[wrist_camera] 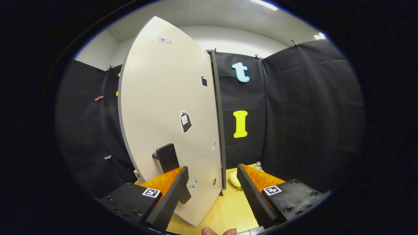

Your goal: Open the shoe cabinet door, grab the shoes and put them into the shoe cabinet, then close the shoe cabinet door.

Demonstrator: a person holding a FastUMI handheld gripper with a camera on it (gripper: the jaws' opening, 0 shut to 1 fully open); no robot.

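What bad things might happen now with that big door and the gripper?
1. The gripper is open, with the door's lower edge between its fingers; the cabinet door might bump a finger if it swings.
2. The dark handle sits just past one finger, ungripped, so that finger might snag it.

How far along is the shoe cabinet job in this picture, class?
Done: the door stands swung open. In hand: the hand-held gripper is open, its left finger overlapping the handle, the door's free edge between the fingers. Left: grabbing the shoes, putting them inside and closing the door; something pale lies on the floor beyond, too hidden to name.
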